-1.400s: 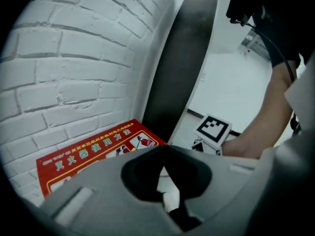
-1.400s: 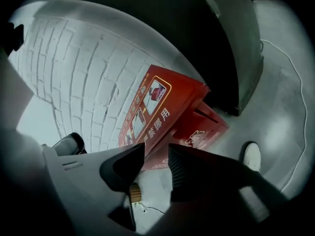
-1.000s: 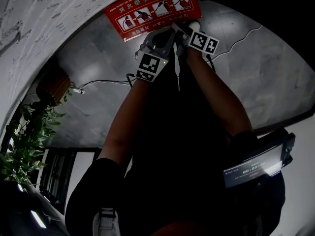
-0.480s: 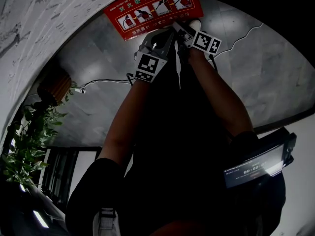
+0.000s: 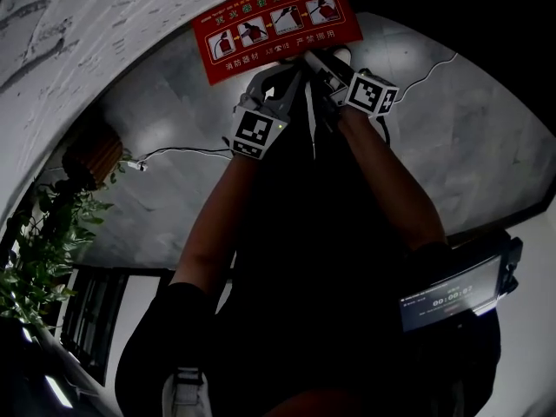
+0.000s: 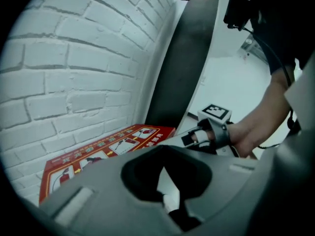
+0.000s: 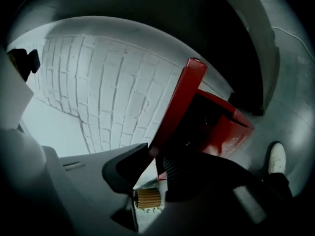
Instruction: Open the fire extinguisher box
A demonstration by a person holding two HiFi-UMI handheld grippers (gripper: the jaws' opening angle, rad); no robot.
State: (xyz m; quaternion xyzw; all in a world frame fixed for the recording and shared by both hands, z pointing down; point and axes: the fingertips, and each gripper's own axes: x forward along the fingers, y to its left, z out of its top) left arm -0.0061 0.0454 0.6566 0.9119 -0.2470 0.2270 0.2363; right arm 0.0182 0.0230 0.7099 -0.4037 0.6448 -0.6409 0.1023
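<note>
The fire extinguisher box is red; its lid (image 5: 274,20) carries white instruction pictures and lies at the top of the head view. In the right gripper view the lid (image 7: 182,97) stands tilted up off the red box body (image 7: 229,132), with a dark interior behind it. My right gripper (image 7: 155,163) has the lid's lower edge between its jaws, which are closing on it. My left gripper (image 6: 170,181) is just beside the lid (image 6: 103,149), open and holding nothing. In the head view both grippers, left (image 5: 282,81) and right (image 5: 321,59), meet at the lid's near edge.
A white brick wall (image 6: 74,73) rises behind the box, with a dark column (image 6: 187,58) next to it. On the grey floor there is a thin cable (image 5: 174,152), a potted plant (image 5: 39,259) at the left, and a shoe (image 7: 277,157).
In the head view both marker cubes have moved slightly down and apart. The lid's label has shifted a little to the right and turned.
</note>
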